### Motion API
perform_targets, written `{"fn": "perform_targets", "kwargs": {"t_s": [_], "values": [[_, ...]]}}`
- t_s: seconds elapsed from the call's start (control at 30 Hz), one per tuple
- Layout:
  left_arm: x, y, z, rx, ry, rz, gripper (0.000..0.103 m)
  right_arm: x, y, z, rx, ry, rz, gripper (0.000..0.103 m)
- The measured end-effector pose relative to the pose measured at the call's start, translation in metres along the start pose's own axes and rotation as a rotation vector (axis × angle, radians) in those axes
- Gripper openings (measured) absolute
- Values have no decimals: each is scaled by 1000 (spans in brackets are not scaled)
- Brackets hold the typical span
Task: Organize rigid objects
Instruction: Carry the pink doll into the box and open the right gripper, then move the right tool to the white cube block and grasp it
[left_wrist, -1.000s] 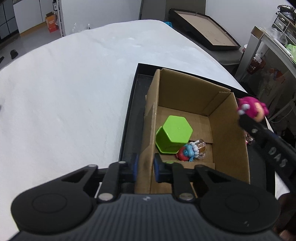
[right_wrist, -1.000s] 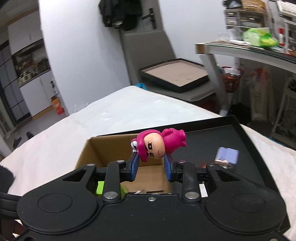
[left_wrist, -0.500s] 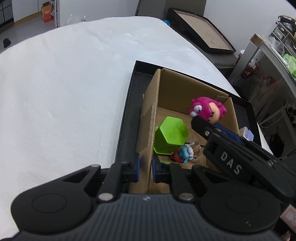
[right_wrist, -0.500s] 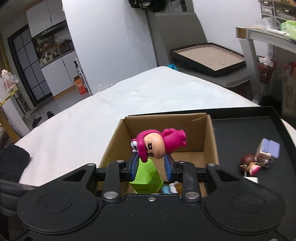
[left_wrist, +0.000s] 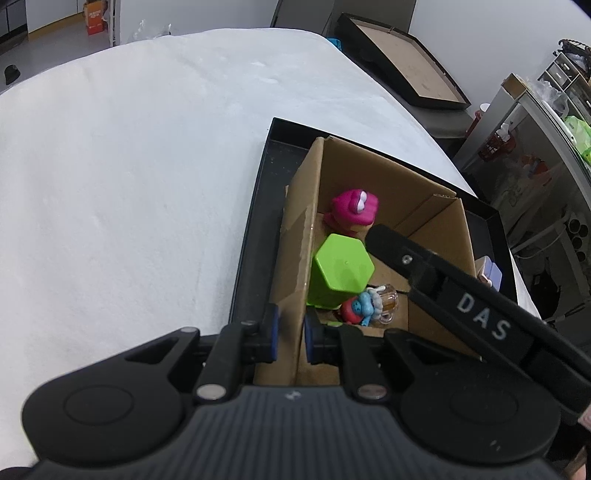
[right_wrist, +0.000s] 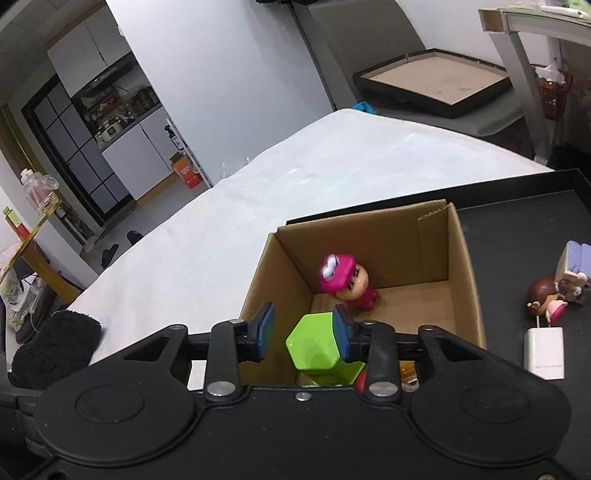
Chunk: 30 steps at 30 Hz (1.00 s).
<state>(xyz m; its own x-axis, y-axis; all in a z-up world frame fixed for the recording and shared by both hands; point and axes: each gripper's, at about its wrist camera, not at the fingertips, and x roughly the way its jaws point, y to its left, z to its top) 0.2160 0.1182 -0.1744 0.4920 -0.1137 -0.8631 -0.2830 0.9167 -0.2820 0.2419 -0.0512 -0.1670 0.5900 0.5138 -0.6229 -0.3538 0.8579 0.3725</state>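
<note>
A white-covered table is carrying a black tray, and an open cardboard box is standing inside that tray, toward its left side as the right wrist view shows it. The left gripper is clamping the box's near left wall, with one blue-padded finger outside the cardboard and the other inside, the wall pinched between them. The right gripper is hanging above the box opening with its jaws spread apart and nothing between the pads; in the left wrist view one of its fingers is reaching across the box from the right. Inside the box, a green hexagonal container is sitting against the left wall. The pink figurine is standing upright on the box floor in the far left corner, just beyond the green container and free of both grippers. A small blue-and-red figure and a clear amber piece are lying together at the near end of the box, touching the green container's base. On the tray to the right of the box, a white rectangular block, a brown-haired doll and a lavender-topped item are lying near one another, well apart from the box contents.
</note>
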Motion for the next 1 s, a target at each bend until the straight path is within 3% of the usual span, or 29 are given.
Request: {"fn": "perform_targets", "kwargs": {"t_s": [0.13,0.5,0.73,0.93,1.0], "values": [[-1,-4,1,10,5,19,13,-3,-1,3,-4,-29,-21,42],[-7,-19,3,45,-15,101,15,-24,-20,7,41,-94,-115,43],[-9,-30,3,66,-26,165,18,-38,-28,5,36,-130,-187,52],[-11,-39,5,83,-33,213,33,-46,-41,6,59,-141,-200,58],[-12,-44,5,93,-33,219,44,-48,-44,6,66,-140,-217,60]]}}
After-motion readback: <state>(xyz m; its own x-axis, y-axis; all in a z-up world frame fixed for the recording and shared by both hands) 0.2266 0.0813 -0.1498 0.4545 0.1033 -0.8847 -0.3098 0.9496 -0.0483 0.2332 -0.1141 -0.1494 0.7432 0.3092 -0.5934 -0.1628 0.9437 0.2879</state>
